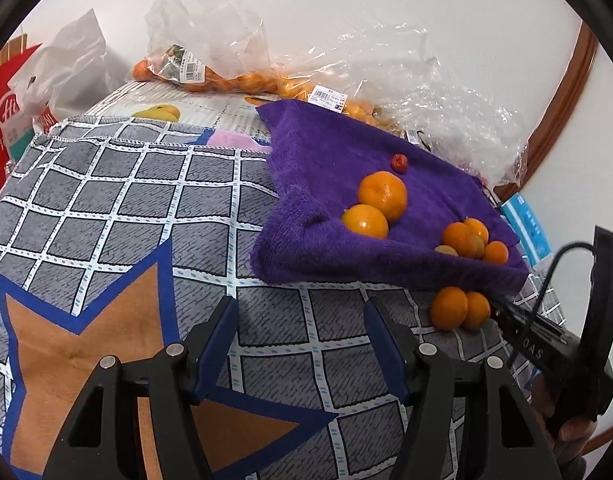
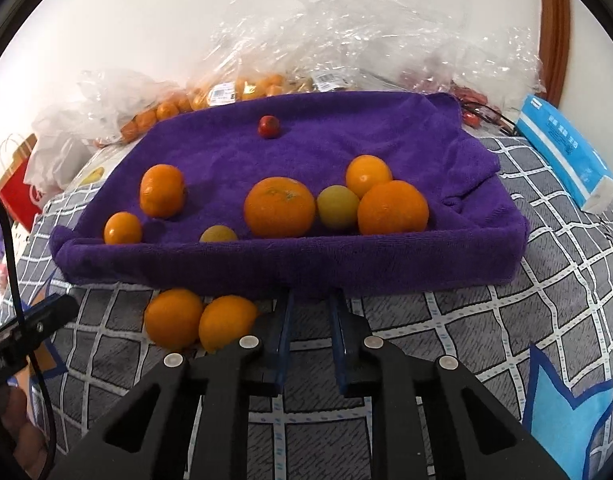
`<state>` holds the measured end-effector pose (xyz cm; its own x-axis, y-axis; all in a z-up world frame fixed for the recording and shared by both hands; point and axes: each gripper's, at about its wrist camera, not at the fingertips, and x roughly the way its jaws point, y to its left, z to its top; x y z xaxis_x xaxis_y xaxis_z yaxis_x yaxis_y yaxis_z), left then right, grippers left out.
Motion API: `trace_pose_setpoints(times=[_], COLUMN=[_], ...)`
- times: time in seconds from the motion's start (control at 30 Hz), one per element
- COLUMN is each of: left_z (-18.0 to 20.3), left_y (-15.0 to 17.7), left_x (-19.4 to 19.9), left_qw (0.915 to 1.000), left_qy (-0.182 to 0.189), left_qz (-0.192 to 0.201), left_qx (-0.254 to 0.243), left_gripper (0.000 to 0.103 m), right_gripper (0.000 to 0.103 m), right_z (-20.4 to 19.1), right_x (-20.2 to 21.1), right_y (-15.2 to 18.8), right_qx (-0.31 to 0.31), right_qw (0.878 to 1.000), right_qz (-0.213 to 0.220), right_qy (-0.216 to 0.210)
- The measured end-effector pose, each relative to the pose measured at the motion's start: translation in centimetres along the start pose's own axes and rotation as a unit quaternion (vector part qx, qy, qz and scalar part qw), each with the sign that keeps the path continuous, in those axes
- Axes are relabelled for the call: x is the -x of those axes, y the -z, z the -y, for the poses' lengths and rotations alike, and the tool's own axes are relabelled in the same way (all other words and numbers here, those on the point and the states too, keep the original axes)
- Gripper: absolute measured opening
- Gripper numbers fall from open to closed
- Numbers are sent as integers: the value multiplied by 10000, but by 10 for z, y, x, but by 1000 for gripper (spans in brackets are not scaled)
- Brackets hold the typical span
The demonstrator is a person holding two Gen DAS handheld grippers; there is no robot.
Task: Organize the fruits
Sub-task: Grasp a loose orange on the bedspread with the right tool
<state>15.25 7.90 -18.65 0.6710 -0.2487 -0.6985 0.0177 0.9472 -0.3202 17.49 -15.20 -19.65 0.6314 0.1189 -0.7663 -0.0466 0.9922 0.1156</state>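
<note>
A purple towel (image 2: 314,148) with a raised front fold lies on the checked cloth (image 2: 486,320) and shows in the left wrist view too (image 1: 326,148). On it sit several oranges (image 2: 279,207), a yellowish fruit (image 2: 337,207) and a small red fruit (image 2: 269,126). Two oranges (image 2: 173,318) lie on the cloth in front of the towel, left of my right gripper (image 2: 310,300). The right gripper is partly open and empty, its tips at the towel's front fold. My left gripper (image 1: 300,312) is open and empty over the checked cloth, left of the towel.
Clear plastic bags (image 2: 346,40) holding more oranges lie behind the towel against the wall. A blue tissue pack (image 2: 566,152) lies at the right. A red paper bag (image 1: 6,120) and a white bag (image 1: 66,68) stand at the far left.
</note>
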Motion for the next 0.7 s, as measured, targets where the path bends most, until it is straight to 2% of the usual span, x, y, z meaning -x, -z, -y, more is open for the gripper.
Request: trace_pose_setpoints(times=[0.07,0.17,0.23,0.37,0.57,0.7], left_z=[0,0,0,0,0,0], left_y=[0,-1,-1,-1,-3,-2], left_x=[0,0,-1,0,-3,-3], left_qw=[10000,10000,10000,10000,9999,9999], left_qy=[10,25,38,34,105,92], left_qz=[12,11,-8,-15,-49,-38], left_qx=[20,28,0,-19,-29,-48], left_gripper=[62,63,64,66,72,72], right_gripper=[21,34,47,48,48,48], right_z=[-2,-4,-3,-1,-2,-13], right_x=[6,17,24,33,36,30], right_y=[3,3,3,1,2,3], right_qx=[98,180,162,182,103,273], right_qw=[9999,9997,9995,9991,9983,9982], right_qz=[46,125,232,352,284,222], right_qy=[-62,-105,-134,-158,-491,-494])
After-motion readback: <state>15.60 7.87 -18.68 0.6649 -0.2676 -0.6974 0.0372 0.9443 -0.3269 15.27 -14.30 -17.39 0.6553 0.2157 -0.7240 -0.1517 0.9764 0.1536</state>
